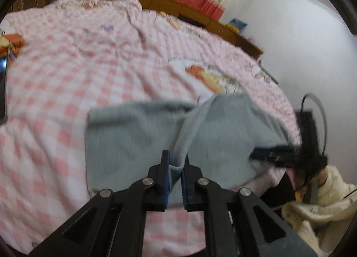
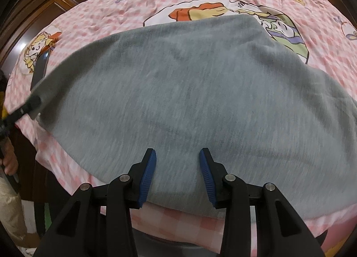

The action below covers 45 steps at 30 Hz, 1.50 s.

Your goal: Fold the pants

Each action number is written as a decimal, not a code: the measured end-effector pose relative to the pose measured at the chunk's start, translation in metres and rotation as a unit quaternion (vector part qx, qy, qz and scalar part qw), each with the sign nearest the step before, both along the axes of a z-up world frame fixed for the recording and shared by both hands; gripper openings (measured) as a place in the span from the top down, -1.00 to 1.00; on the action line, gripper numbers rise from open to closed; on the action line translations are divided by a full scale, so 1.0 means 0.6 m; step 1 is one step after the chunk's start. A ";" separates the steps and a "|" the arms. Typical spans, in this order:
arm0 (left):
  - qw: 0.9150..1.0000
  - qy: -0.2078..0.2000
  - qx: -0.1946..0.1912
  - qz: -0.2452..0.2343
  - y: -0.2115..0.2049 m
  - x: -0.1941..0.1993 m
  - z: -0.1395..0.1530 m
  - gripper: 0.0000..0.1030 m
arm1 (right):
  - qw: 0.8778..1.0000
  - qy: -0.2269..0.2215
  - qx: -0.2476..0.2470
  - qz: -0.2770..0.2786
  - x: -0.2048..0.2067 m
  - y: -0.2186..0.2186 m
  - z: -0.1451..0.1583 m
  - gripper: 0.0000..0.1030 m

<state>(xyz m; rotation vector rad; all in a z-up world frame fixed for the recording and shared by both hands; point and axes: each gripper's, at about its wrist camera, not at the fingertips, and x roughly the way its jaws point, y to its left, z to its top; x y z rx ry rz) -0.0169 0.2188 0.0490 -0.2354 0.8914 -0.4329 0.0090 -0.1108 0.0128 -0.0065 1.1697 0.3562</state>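
Pants of grey fleece lie spread across the lower middle of the right wrist view, on a pink checked bedspread with cartoon prints, their near edge close to the bed's edge at the bottom of the frame. In the left wrist view a ridge of the grey cloth rises at centre bottom, where the left gripper is clamped on a pinched-up fold, blue pads pressed to the fabric on both sides. The right gripper hovers with its jaws apart at the near edge of the cloth, and I cannot tell whether its pads touch it. Judging by this, the folding has only begun: one edge is lifted, no finished fold shows, and the pants are broad and single-layered in the right view. Open bedspread fills the upper half of both frames, giving room to carry the cloth over; a dark phone lies at the left, just beside the pants.
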 end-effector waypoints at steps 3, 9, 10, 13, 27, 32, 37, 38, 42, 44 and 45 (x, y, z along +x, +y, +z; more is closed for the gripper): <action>0.999 0.031 0.018 0.003 -0.004 0.001 -0.033 0.83 | 1.000 -0.013 0.019 0.003 0.005 0.003 0.022 0.19; 0.999 0.051 0.012 0.010 0.007 0.002 -0.059 0.83 | 0.997 -0.065 0.008 0.035 0.030 0.025 0.077 0.19; 0.999 0.049 0.012 0.010 0.008 0.000 -0.058 0.83 | 0.997 -0.072 0.005 0.040 0.036 0.024 0.085 0.19; 0.999 0.031 0.024 0.001 0.003 -0.017 -0.050 0.85 | 0.995 -0.098 -0.022 0.028 0.056 0.006 0.104 0.19; 0.996 0.065 0.062 -0.008 0.002 -0.034 -0.066 0.85 | 0.999 -0.045 -0.026 0.005 0.215 -0.076 0.120 0.00; 0.995 0.069 0.072 -0.007 0.000 -0.039 -0.068 0.85 | 0.995 0.030 -0.076 0.059 0.248 -0.039 0.083 0.01; 0.996 0.084 0.042 0.004 0.019 -0.030 -0.073 0.85 | 0.989 0.021 -0.126 0.077 0.206 -0.043 0.075 0.01; 0.995 0.087 0.040 0.003 0.021 -0.030 -0.070 0.84 | 0.989 0.019 -0.126 0.075 0.193 -0.050 0.071 0.01; 0.994 0.086 0.071 -0.005 0.018 -0.036 -0.054 0.84 | 0.991 0.026 -0.115 0.064 0.169 -0.075 0.047 0.01; 0.993 0.084 0.077 -0.003 0.019 -0.040 -0.046 0.84 | 0.994 0.029 -0.096 0.052 0.165 -0.091 0.030 0.00; 0.993 0.083 0.079 0.000 0.019 -0.043 -0.041 0.83 | 0.995 0.029 -0.088 0.046 0.164 -0.095 0.027 0.00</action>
